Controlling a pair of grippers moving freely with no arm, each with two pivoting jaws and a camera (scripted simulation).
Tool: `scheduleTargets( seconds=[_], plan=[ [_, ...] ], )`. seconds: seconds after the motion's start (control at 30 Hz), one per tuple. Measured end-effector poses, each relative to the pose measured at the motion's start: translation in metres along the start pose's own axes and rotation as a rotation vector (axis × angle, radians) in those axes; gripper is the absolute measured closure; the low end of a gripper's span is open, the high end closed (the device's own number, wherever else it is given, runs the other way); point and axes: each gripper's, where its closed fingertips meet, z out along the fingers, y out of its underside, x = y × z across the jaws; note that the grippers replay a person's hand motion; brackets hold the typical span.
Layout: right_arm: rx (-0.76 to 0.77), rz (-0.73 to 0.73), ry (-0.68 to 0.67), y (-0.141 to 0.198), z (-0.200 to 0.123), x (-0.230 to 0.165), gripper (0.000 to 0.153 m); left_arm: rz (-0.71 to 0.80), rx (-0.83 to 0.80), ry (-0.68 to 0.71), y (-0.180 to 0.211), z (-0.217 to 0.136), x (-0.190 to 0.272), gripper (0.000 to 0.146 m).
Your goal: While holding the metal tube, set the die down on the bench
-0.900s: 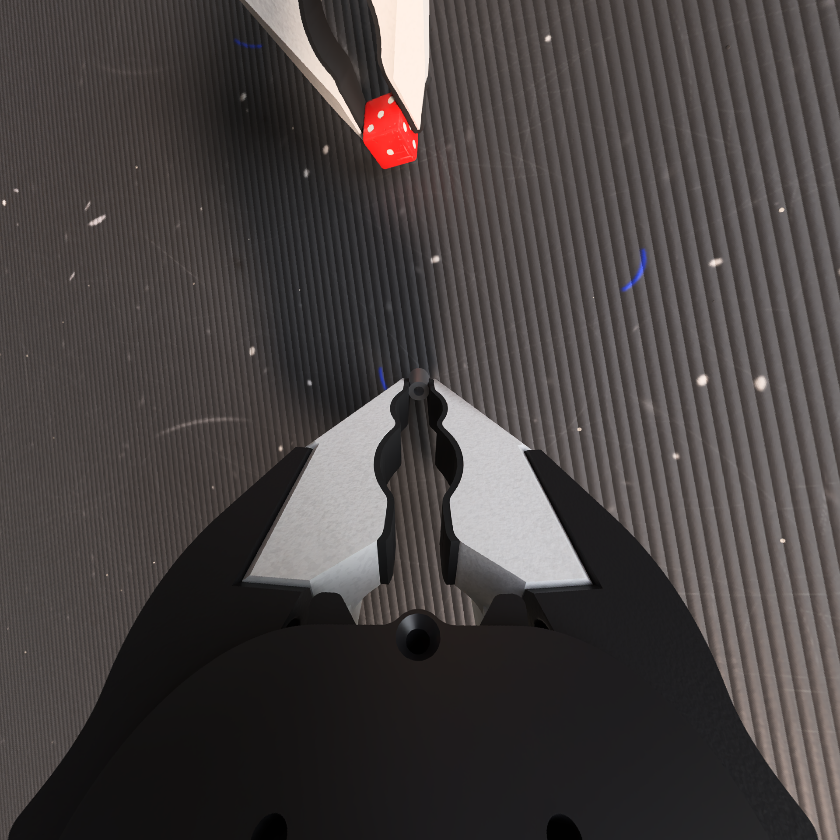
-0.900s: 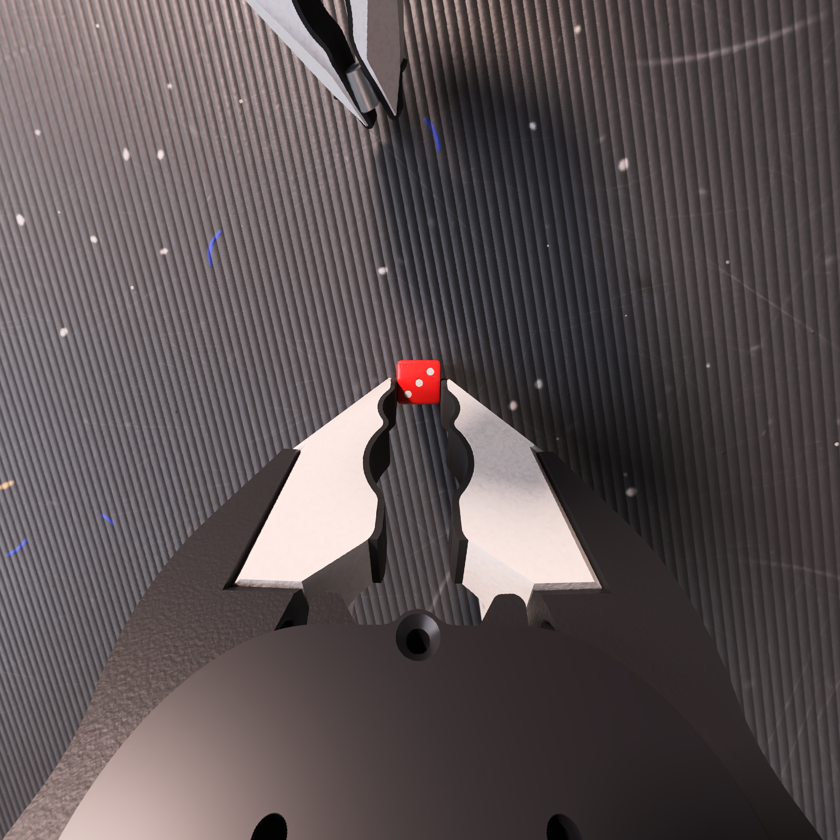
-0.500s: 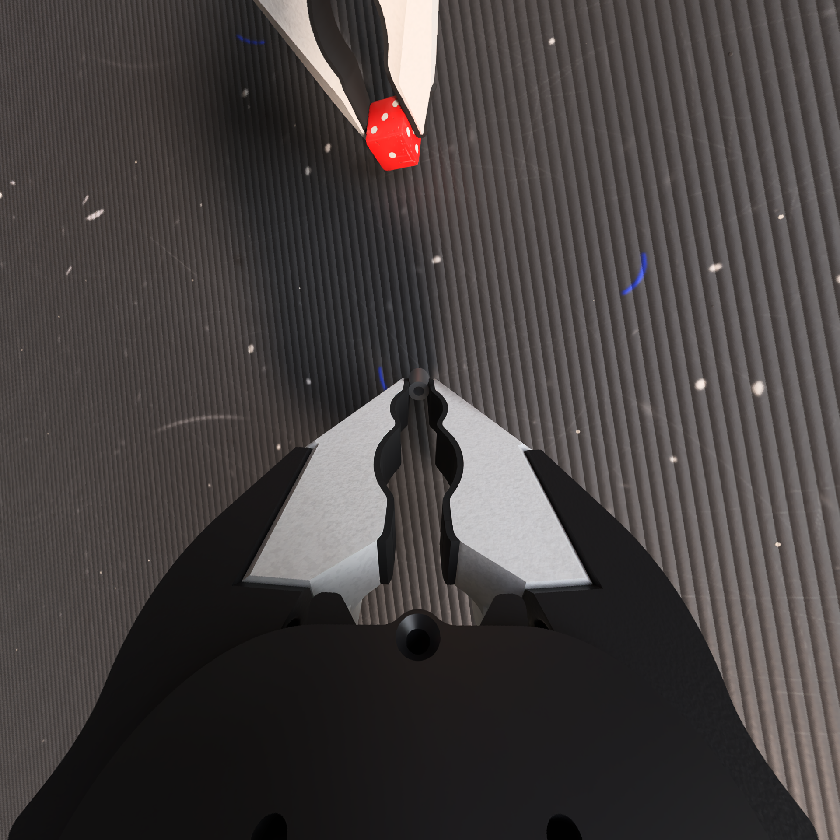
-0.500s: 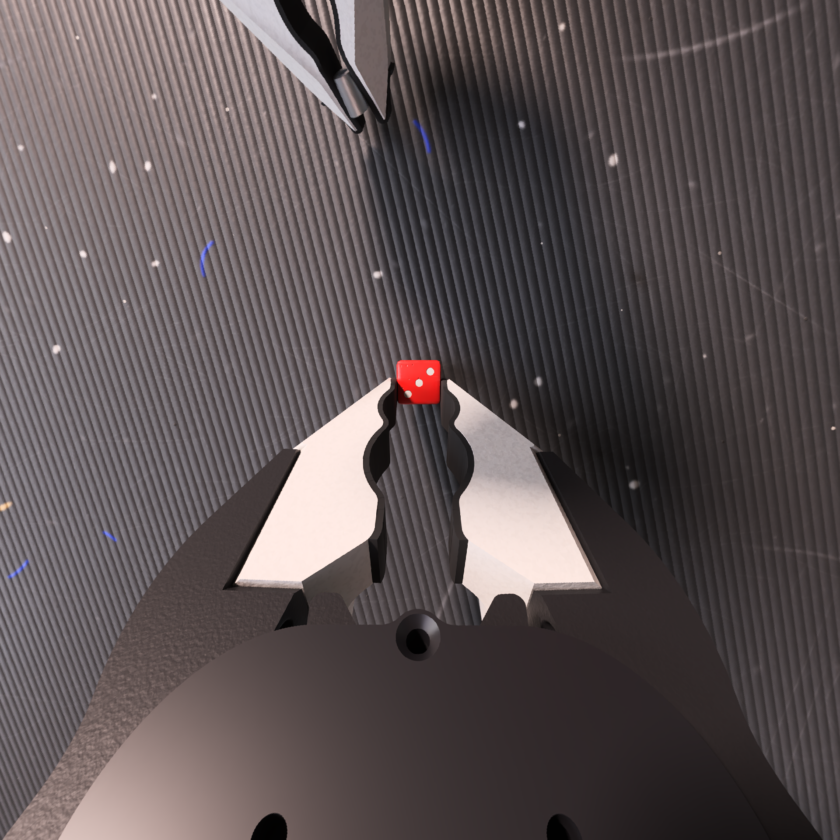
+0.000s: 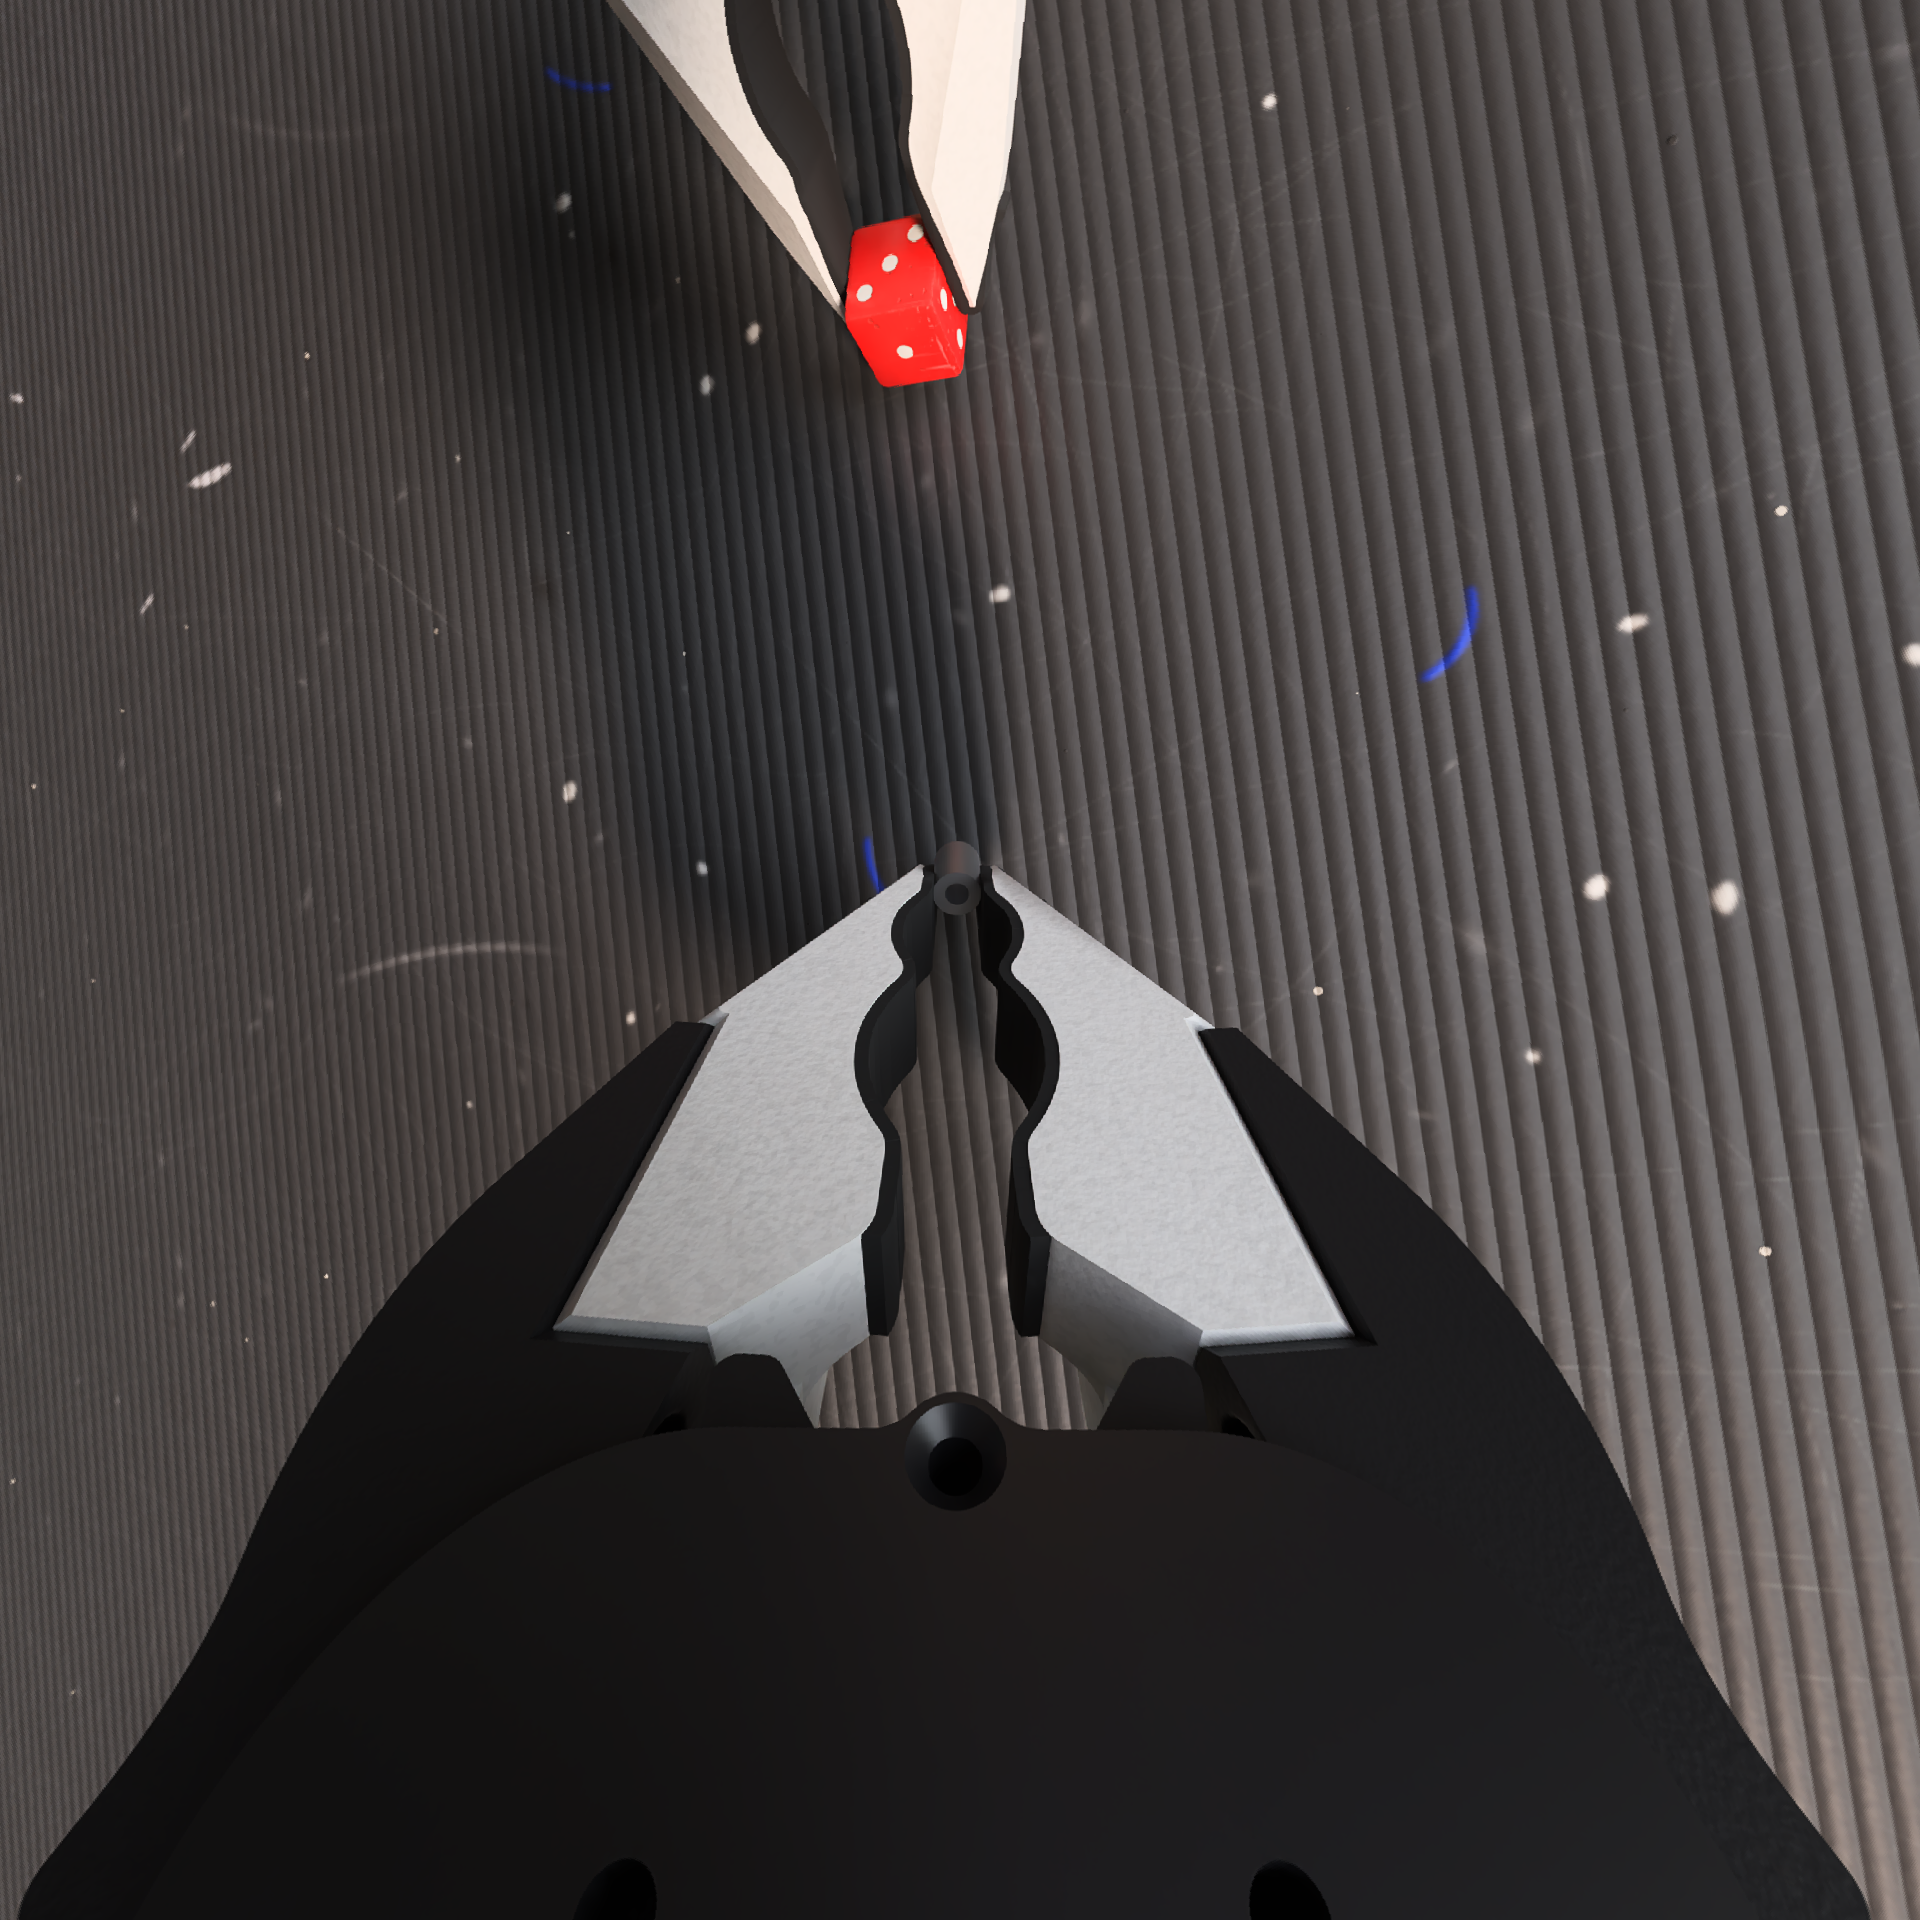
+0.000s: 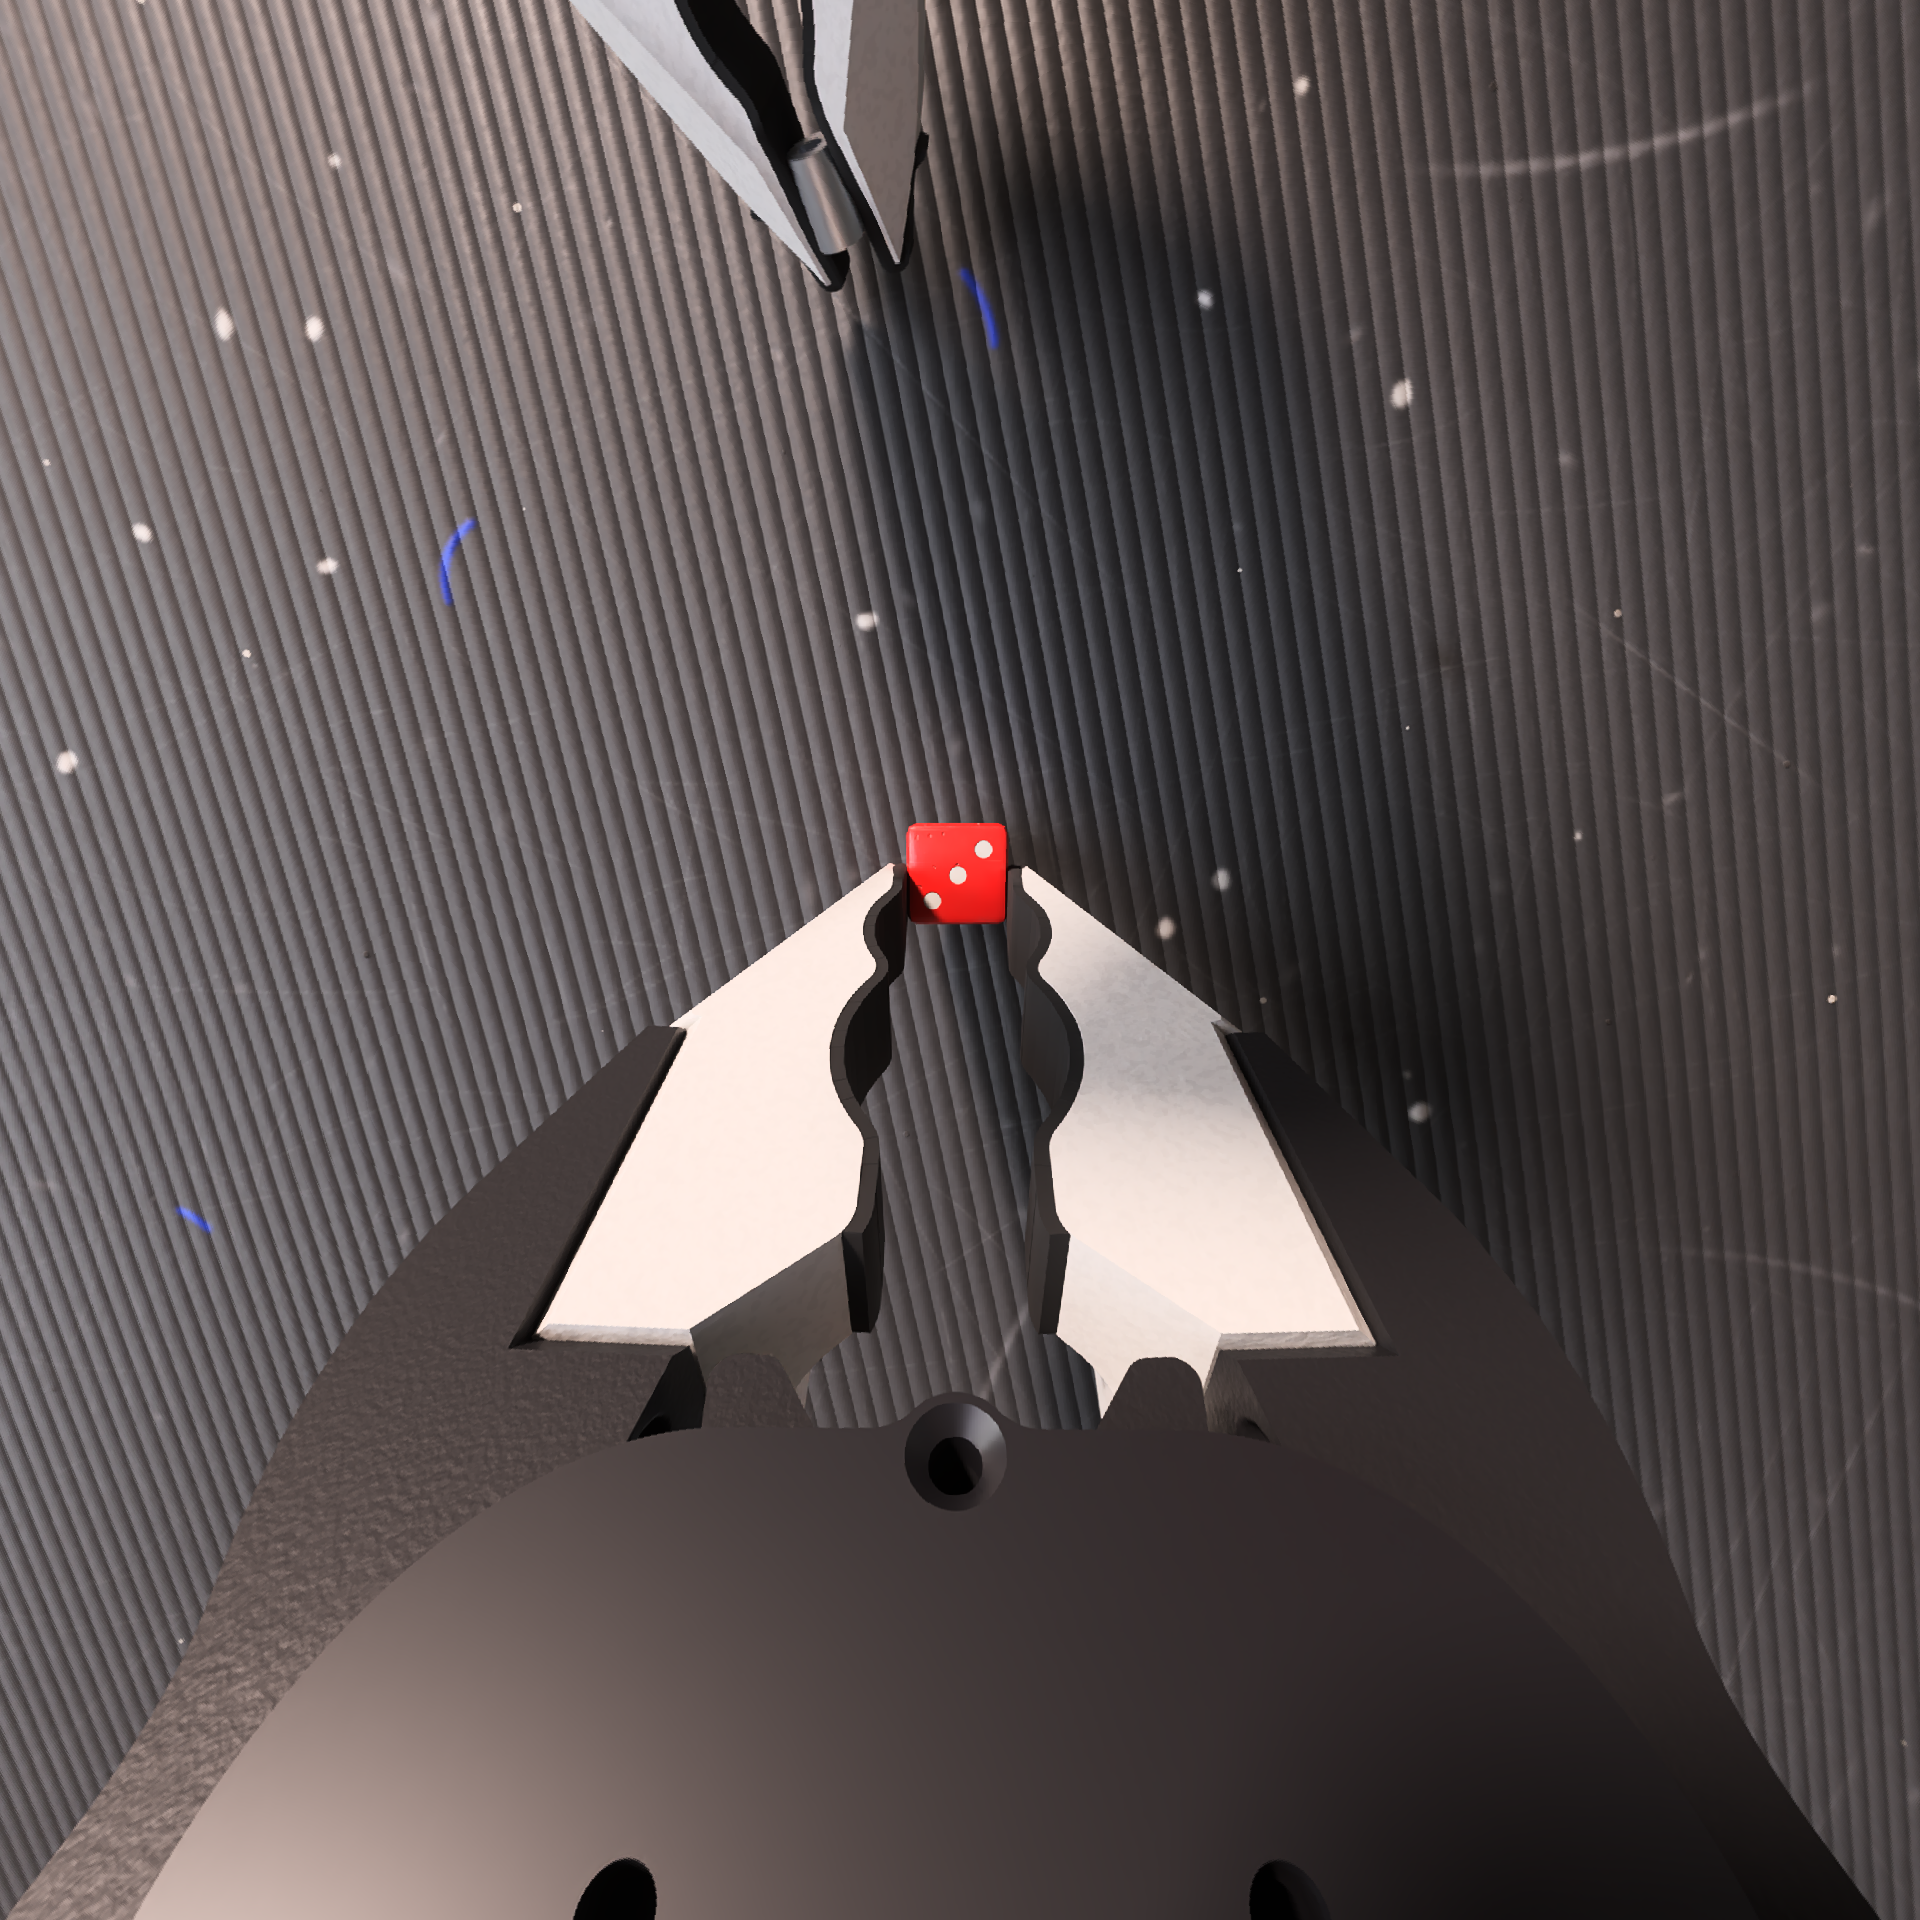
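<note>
Ribbed bench [image 6: 1455, 623] bare between grippers; only left gripper [image 6: 862, 249] obstructs ahead of right.

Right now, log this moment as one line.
left gripper: shut on metal tube | right gripper: shut on die | die: above bench, unreleased

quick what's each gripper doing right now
Left gripper: shut on the tube.
Right gripper: shut on the die, above the bench.
</note>
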Motion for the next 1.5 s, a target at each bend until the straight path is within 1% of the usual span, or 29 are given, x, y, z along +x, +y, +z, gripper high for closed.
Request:
scheduleTargets(
  seconds=[0.17,0.33,0.53,0.63,0.87,0.97,1.07,1.2,1.37,1.5],
  plan=[
    [0.001,0.018,-0.009,0.0,0.0002,-0.0001,0.134,-0.002,0.0,0.003,0.0,0.0,0.0,0.139],
    [-0.024,-0.039,0.025,0.0012,0.0011,0.0,0.134,-0.003,0.001,0.002,0.0,0.0,0.0001,0.139],
    [-0.067,-0.05,0.022,0.002,0.0032,0.0007,0.134,0.002,0.002,0.002,-0.0001,0.0,0.0001,0.139],
    [-0.07,-0.083,0.038,0.0018,0.0031,0.0006,0.134,0.001,0.004,0.004,-0.0001,0.0,0.0001,0.139],
    [-0.064,-0.091,0.033,0.0014,0.0032,0.0003,0.134,0.003,0.006,0.002,0.0001,0.0,0.0001,0.139],
    [-0.028,-0.091,0.019,0.0006,0.0019,0.001,0.134,0.004,0.006,0.002,0.0002,0.0,0.0,0.139],
    [-0.035,-0.079,-0.004,0.004,-0.001,0.0008,0.13,0.005,0.004,0.001,0.0002,0.0,0.0,0.139],
    [-0.048,-0.076,-0.022,0.0073,-0.0027,0.0007,0.134,0.008,0.0,0.002,0.0002,0.0,0.0,0.139],
    [-0.047,-0.081,-0.034,0.0071,-0.0025,0.0005,0.134,0.004,0.003,0.0,0.0002,-0.0001,0.0001,0.139],
    [-0.04,-0.035,-0.092,0.006,-0.0033,-0.0017,0.132,0.008,0.0,0.0,0.0002,-0.0001,0.0001,0.139]
  ],
)
